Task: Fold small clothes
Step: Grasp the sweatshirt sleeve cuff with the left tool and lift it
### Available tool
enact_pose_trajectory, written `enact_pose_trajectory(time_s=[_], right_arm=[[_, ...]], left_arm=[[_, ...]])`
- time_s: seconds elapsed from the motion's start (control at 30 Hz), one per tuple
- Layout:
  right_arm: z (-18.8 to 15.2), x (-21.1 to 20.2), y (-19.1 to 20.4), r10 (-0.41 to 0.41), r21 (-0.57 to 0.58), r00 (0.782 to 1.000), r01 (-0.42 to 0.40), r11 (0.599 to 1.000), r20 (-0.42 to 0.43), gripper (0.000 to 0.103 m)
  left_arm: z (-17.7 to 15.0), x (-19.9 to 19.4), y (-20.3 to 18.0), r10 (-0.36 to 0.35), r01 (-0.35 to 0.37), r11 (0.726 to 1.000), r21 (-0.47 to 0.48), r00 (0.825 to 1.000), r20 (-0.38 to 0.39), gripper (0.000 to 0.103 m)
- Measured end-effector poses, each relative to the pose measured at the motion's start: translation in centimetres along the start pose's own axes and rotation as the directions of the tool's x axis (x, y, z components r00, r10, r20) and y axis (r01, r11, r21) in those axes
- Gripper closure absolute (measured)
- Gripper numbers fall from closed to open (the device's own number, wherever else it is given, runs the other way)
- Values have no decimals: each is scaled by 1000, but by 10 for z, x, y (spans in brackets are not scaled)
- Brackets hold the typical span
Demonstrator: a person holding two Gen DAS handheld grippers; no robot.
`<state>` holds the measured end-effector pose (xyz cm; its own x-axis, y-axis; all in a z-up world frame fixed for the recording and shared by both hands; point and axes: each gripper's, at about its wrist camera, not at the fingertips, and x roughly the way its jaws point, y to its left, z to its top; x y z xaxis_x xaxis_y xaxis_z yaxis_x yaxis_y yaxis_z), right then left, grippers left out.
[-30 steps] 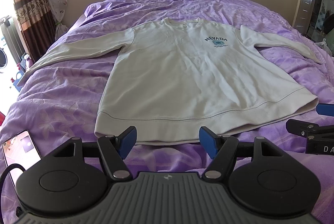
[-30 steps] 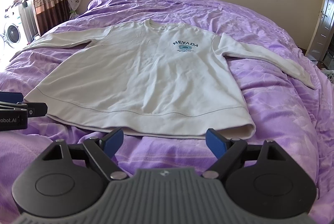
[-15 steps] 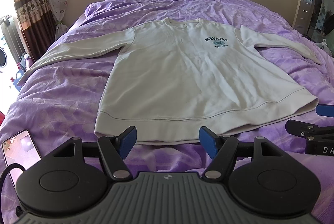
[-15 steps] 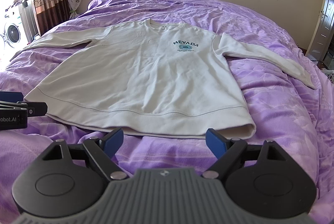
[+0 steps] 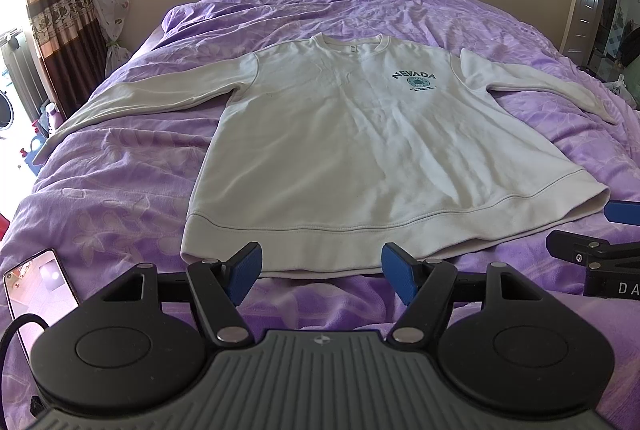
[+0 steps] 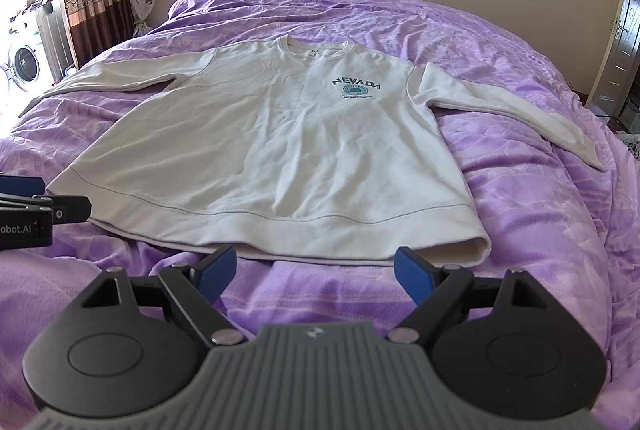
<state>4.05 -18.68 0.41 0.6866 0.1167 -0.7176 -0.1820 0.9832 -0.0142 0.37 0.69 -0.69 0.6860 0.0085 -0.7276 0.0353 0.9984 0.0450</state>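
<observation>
Lying flat and face up on the purple bedspread [image 5: 120,165], a cream sweatshirt [image 5: 360,149] (printed NEVADA) is seen with both sleeves spread outward. The left tool [image 5: 322,272] is held just short of the near hem, blue pads wide apart and empty. The right tool [image 6: 316,274] is likewise spread, nothing gripped. A phone [image 5: 40,290] is seen at near left.
</observation>
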Motion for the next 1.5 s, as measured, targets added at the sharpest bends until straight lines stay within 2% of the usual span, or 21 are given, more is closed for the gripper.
enact_pose_trajectory(time_s=[0.13, 0.3, 0.43, 0.47, 0.53, 0.6, 0.67, 0.7, 0.77, 0.87, 0.97, 1.07, 1.13, 1.27, 1.33, 1.37, 1.4, 1.43, 1.47, 1.5], right_arm=[[1, 1, -1, 5, 0, 1000, -5, 1000, -5, 21], [13, 7, -5, 61, -32, 998, -62, 998, -12, 21], [40, 14, -21, 113, -48, 993, -111, 993, 27, 21], [50, 17, -27, 122, -41, 992, -121, 992, 40, 21], [65, 25, -39, 141, -28, 988, -139, 990, 67, 21], [83, 38, -53, 184, -21, 978, -182, 983, 96, 21], [98, 56, -66, 228, -16, 967, -227, 974, 110, 21], [106, 67, -71, 220, -1, 970, -221, 975, 99, 21], [118, 90, -76, 201, 22, 977, -203, 979, 68, 22], [130, 120, -80, 207, 34, 977, -208, 978, 45, 27], [139, 146, -78, 220, 28, 975, -221, 975, 29, 35], [149, 172, -74, 202, 12, 979, -202, 979, 14, 35], [154, 190, -73, 186, 14, 983, -186, 983, 2, 35], [166, 222, -66, 160, 1, 987, -160, 987, -25, 35], [172, 234, -62, 154, -13, 988, -154, 988, -31, 35], [175, 238, -59, 155, -20, 987, -155, 988, -31, 35], [177, 242, -56, 158, -29, 987, -158, 987, -30, 35], [179, 245, -52, 160, -40, 987, -162, 986, -29, 36], [181, 247, -49, 163, -49, 986, -164, 985, -27, 36], [182, 248, -46, 166, -57, 986, -167, 984, -27, 36]], left_arm=[[4, 0, 3, -21, 21, 1000, -9, 1000, -11, 26], [32, 1, 34, -71, 70, 996, -55, 997, -5, 29], [67, 4, 77, -48, 51, 994, -100, 998, 28, 30], [75, 6, 90, -35, 39, 992, -121, 999, 34, 33], [92, 13, 121, -15, 21, 983, -182, 999, 38, 35], [107, 23, 160, -27, 37, 960, -277, 999, 38, 38], [117, 36, 201, -33, 48, 921, -387, 998, 45, 38], [121, 42, 220, -34, 52, 899, -435, 998, 49, 38], [123, 56, 263, -24, 58, 836, -546, 997, 69, 38], [123, 80, 326, -40, 108, 745, -658, 992, 118, 38], [113, 107, 387, -18, 118, 600, -792, 991, 134, 39], [98, 136, 432, -8, 113, 456, -883, 992, 123, 39], [84, 153, 451, 1, 95, 387, -917, 995, 103, 39], [64, 178, 467, 35, -4, 319, -948, 999, 7, 39], [54, 186, 477, 61, -36, 273, -961, 998, -20, 41], [50, 187, 481, 74, -40, 253, -967, 997, -22, 45], [47, 189, 484, 81, -36, 235, -971, 997, -18, 57], [47, 189, 486, 86, -32, 223, -974, 996, -13, 65], [48, 188, 487, 91, -22, 223, -975, 996, -2, 83], [50, 185, 486, 101, -4, 229, -973, 995, 19, 89]])
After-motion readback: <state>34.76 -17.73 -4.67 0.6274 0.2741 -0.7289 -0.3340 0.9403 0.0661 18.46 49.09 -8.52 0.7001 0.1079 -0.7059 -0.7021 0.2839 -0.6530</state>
